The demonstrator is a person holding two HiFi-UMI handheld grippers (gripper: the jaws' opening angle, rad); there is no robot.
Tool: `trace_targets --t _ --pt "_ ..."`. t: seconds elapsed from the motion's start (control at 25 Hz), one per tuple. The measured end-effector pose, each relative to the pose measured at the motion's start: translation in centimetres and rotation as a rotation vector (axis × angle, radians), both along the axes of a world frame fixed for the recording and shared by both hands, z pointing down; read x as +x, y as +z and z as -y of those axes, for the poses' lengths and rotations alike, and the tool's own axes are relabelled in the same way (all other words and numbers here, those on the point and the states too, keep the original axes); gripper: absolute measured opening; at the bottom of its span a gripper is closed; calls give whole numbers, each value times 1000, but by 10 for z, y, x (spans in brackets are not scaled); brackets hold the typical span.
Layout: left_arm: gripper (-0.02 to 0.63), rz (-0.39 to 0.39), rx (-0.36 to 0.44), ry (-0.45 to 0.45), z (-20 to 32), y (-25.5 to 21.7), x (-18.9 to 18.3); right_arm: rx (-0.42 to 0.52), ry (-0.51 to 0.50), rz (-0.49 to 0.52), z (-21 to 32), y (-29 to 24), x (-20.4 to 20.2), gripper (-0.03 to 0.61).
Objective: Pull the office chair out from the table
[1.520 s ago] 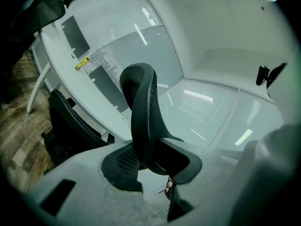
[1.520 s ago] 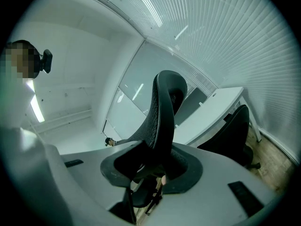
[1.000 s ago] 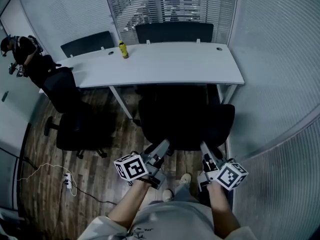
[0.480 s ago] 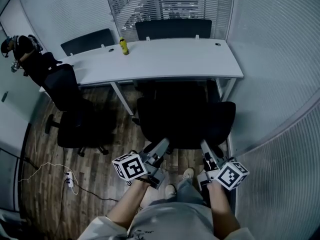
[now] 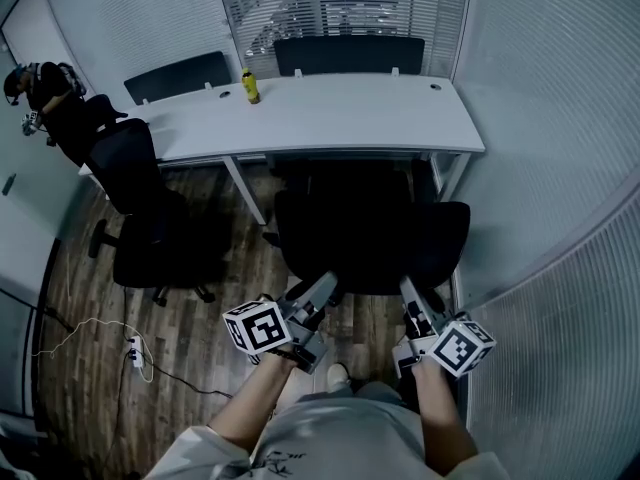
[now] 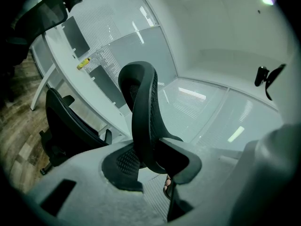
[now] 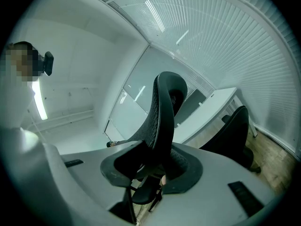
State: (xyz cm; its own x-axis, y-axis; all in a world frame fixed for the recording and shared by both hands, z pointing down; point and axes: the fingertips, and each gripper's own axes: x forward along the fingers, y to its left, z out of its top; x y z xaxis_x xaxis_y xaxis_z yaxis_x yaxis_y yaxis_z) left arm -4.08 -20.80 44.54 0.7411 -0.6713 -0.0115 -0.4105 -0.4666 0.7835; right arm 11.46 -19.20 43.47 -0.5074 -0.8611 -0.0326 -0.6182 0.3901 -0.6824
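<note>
**Office chair** (image 5: pixel 372 240): black mesh, on the near side of the white table (image 5: pixel 330 118), right of centre. The backrest faces the person and the seat points toward the table. The seat is dark against the shadow below the tabletop, so I cannot say for sure whether its front edge is still tucked under.

**Left gripper** (image 5: pixel 322 290): jaws clamped on the left rim of the backrest, with the mesh edge pinched between the pads.

**Right gripper** (image 5: pixel 408 290): jaws clamped the same way on the right rim.

**Change over the last second:** the table's near edge now sits farther from the backrest. The chair, both grippers and the person have come back together, away from the table. Most of that shift came early, with hardly any in the last half second. Neither grip has altered.

**Meaning for the task:** the pull is under way and seems to be easing off. The chair looks largely drawn out, though one more short tug may be needed.

**Other items:**
- second black chair (image 5: pixel 140 218), near side, left
- yellow bottle (image 5: pixel 250 86), on the table's far edge
- dark chairs (image 5: pixel 180 76), along the far side
- a person (image 5: pixel 45 103), far left
- power strip (image 5: pixel 132 346) with cord, on the wood floor
</note>
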Motion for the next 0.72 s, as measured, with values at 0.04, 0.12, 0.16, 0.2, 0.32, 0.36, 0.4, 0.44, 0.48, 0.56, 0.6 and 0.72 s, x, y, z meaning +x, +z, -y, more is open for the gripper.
trace_targets --t 0.04,0.12,0.16,0.2,0.32,0.36,0.4,0.44,0.48,0.56,0.6,0.72 --pt "110 1 -3 -2 -2 -1 -1 -1 -1 0 -1 0 -1 115" --pt "110 -1 -2 -1 -5 -2 -3 -3 -5 -2 -5 -2 -2 115" --pt "110 -1 0 3 -5 -4 -3 -3 -7 -2 -5 -3 -3 115" --pt "110 -1 1 6 -6 -5 -4 -2 -9 -1 -5 -5 -3 114" --pt "110 -1 -4 11 -5 -5 -3 -8 -13 -4 -5 -5 -3 114" --pt "110 -1 -6 10 -6 -4 -3 -11 -14 -3 -5 -5 -3 114" --pt "110 -1 -9 8 -6 -5 -3 -15 -16 -1 -5 -5 -3 114" --pt "110 -1 -11 7 -7 -6 -3 -18 -19 -1 -5 -6 -3 114" --pt "110 -1 -13 6 -7 -7 -3 -22 -22 -2 -6 -7 -3 114" --pt "110 -4 -16 9 -9 -10 -3 -25 -27 -6 -7 -10 -3 114" --pt "110 -4 -18 11 -10 -11 -2 -24 -29 -6 -8 -12 -3 114" --pt "109 -1 -28 8 -15 -14 -2 -24 -32 -8 -12 -15 -3 114"
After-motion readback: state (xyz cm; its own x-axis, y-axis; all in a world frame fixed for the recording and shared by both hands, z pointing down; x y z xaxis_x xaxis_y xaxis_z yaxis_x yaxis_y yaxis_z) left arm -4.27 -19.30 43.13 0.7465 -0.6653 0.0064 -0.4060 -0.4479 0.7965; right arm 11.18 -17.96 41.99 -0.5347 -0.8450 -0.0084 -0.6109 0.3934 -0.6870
